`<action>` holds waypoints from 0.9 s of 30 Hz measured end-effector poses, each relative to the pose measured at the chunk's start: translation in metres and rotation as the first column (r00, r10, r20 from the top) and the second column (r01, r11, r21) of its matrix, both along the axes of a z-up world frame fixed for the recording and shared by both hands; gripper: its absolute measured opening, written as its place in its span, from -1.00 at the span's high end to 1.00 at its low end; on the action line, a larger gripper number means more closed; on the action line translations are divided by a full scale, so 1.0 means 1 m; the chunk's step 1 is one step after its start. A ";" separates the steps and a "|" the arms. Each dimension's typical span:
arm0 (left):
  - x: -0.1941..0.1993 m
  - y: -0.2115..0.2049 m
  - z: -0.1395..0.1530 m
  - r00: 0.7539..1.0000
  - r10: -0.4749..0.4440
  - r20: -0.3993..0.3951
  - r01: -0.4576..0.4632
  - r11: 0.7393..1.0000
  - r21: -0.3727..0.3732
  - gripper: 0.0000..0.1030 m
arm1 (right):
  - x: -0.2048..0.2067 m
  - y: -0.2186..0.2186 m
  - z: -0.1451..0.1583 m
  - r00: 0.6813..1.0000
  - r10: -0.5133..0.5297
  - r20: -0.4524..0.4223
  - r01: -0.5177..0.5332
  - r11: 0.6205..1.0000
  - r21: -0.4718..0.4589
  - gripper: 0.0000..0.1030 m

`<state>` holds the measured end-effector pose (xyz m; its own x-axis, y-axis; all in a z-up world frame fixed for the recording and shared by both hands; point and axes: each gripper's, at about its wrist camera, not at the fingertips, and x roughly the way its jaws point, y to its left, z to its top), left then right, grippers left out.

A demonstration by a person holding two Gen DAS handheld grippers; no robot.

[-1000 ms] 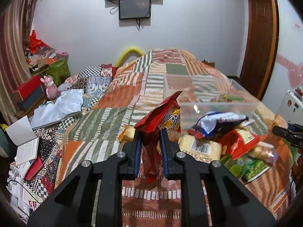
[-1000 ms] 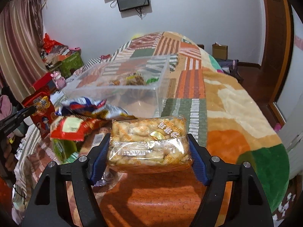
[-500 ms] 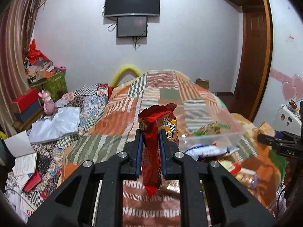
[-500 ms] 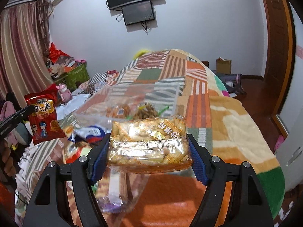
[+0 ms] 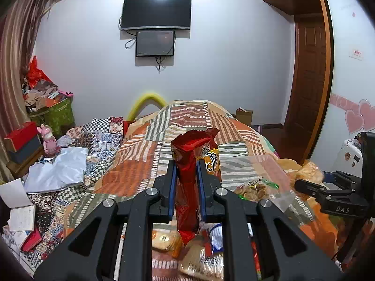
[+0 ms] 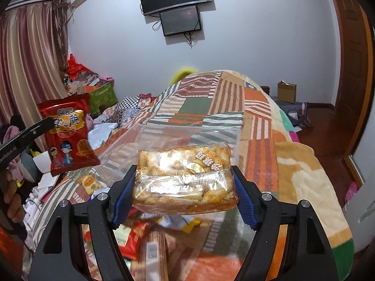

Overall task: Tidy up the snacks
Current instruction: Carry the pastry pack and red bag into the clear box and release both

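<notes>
Both packets are up in the air, mid-carry — the left claw (image 5: 186,187) is pressed tight on a red chip bag (image 5: 189,182), and the right claw (image 6: 181,187) pinches a clear pack of rice crackers (image 6: 182,180) across its width. The clear plastic bin (image 6: 187,140) sits on the bed (image 6: 304,164) just beyond the leftover snack pile (image 5: 199,257) — so the next move, I judge, is to bring each packet over the bin's rim and release inside.

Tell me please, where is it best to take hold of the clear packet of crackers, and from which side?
Grip the clear cracker packet across its two short ends, coming from the near side with the packet lying flat and level. It is a wide, flat pillow shape, so the ends give the pads firm faces, and the crackers inside are probably squeezed less. The right claw holds it this way.
</notes>
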<state>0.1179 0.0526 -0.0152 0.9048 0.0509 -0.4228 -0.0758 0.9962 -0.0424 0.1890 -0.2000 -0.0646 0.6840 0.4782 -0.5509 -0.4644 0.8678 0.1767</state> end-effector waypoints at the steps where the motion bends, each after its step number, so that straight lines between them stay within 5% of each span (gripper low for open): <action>1: 0.004 -0.001 -0.002 1.000 0.000 -0.002 0.000 1.000 0.000 0.70 | 0.003 0.002 0.000 1.000 0.003 -0.001 -0.003 1.000 -0.004 -0.41; 27: 0.085 -0.005 -0.056 0.985 -0.064 -0.163 0.055 0.997 -0.062 0.74 | 0.063 0.038 -0.043 0.993 0.033 -0.115 -0.048 0.990 -0.131 -0.41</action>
<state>0.2029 0.0478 -0.0715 0.8235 -0.0293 -0.5666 -0.0270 0.9955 -0.0907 0.2519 -0.1622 -0.1080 0.5954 0.4218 -0.6838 -0.4837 0.8678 0.1142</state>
